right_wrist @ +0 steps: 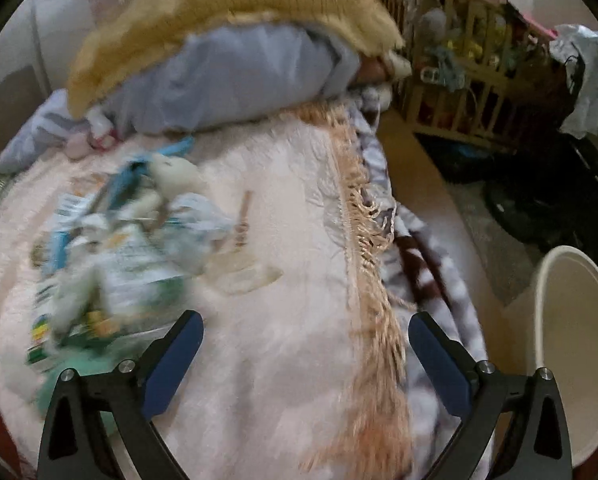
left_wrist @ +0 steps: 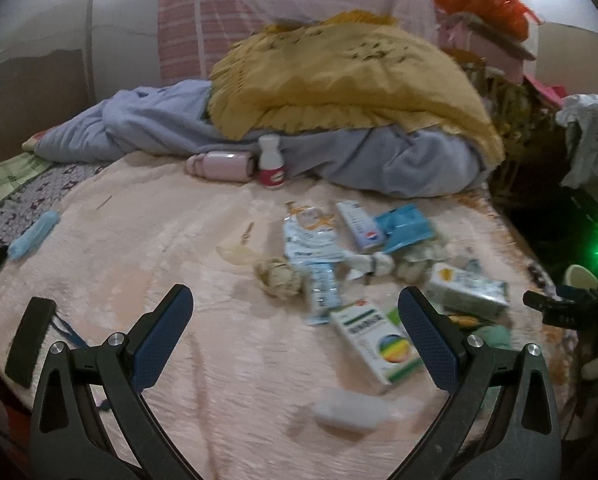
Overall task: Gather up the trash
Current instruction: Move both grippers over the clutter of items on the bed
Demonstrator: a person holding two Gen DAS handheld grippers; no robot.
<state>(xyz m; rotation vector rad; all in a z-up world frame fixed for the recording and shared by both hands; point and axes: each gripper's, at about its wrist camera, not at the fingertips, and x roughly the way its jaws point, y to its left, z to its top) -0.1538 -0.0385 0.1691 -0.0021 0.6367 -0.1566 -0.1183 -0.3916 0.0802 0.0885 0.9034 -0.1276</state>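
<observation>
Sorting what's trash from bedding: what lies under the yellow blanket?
A rumpled pale blue blanket sticks out beneath the yellow blanket, on the bed. Anything deeper under the heap is covered.

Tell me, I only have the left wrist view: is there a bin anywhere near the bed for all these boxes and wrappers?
Observer: Yes. The right wrist view shows a cream bin on the floor, off the bed's right edge.
Operator: Anything in it yet?
Observer: The part of its inside that shows looks bare; the bottom is out of sight.
Operator: Is the right gripper carrying something?
Observer: No. The right gripper is open over the pink blanket, near its fringed edge, with nothing between its fingers.
Operator: And the trash from there?
Observer: The trash pile lies to that gripper's left, blurred.
</observation>
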